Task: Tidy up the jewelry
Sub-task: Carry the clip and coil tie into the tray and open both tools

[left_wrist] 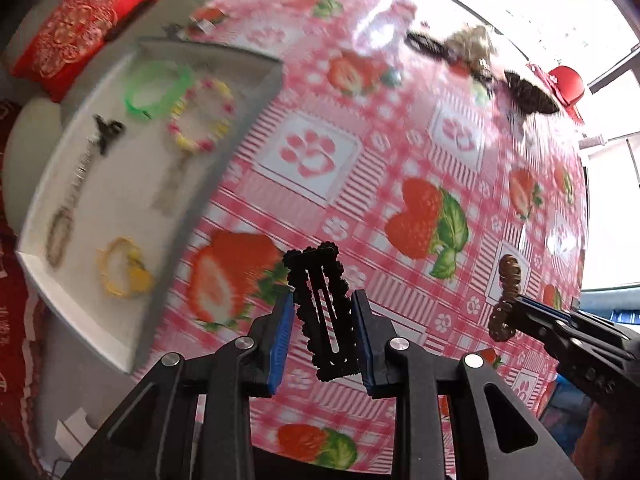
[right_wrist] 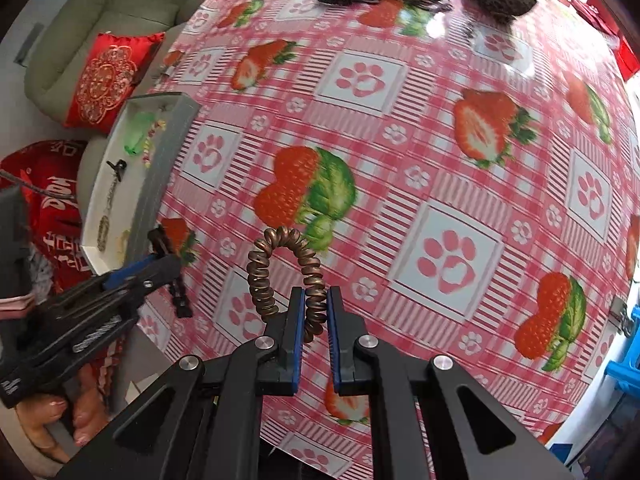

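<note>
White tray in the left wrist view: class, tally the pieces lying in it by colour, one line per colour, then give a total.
In the white tray:
Green: 1, the green ring
Pink and yellow: 1, the beaded bracelet
Yellow: 1, the yellow band
Black and silver: 1, the chain piece
Total: 4

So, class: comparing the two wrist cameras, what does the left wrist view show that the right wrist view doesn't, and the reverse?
Only the left wrist view shows the yellow bracelet plainly in the white tray.

Only the right wrist view shows the person's hand on the left gripper.

Both show the black hair clip in the left gripper and the brown coil hair tie pinched in the right gripper.
</note>
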Available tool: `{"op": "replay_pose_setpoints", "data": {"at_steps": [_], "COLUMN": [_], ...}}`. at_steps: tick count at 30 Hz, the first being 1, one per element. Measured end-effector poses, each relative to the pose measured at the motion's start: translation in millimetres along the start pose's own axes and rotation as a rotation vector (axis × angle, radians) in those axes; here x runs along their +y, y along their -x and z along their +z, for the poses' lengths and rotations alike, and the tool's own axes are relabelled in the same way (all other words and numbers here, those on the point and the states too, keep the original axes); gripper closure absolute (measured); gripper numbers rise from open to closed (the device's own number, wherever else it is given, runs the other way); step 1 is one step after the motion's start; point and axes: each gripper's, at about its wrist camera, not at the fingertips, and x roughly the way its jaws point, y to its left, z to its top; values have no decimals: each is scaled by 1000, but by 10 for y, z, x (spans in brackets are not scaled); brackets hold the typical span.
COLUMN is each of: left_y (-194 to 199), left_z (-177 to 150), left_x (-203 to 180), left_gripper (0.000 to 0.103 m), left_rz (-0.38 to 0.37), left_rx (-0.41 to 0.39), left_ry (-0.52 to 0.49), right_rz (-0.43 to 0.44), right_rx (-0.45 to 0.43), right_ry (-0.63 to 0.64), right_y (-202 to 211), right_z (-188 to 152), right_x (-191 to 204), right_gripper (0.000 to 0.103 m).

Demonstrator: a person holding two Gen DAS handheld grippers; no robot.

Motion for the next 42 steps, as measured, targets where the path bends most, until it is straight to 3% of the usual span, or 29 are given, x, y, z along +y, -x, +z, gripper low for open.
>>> {"op": "replay_pose_setpoints", "data": {"at_steps": [10, 15, 21, 29, 38, 42], "left_y": [383, 314, 20, -232, -241, -191], "left_z": [-30, 44, 161, 176, 130, 98], "left_x": [844, 1379, 1778, 1907, 1949, 1959], "left_gripper": [67, 67, 67, 67, 66, 66], "left_rz": [89, 127, 130, 121, 138, 152], "left_rx": [-75, -74, -19, 18, 27, 26], "left_ry": [3, -3, -24, -74, -90, -88], "right_rz": [63, 84, 63, -29, -66, -40], "right_rx": [-20, -23, 20, 86, 128, 109], "right_ry": [113, 175, 180, 145, 115, 124], "right_y": [-151, -420, -873, -1353, -1495, -1439], "right_z": [263, 435, 636, 743, 718, 735], "right_x": [882, 1582, 2170, 2393, 2386, 2432], "right_gripper": [92, 92, 92, 92, 89, 64]}}
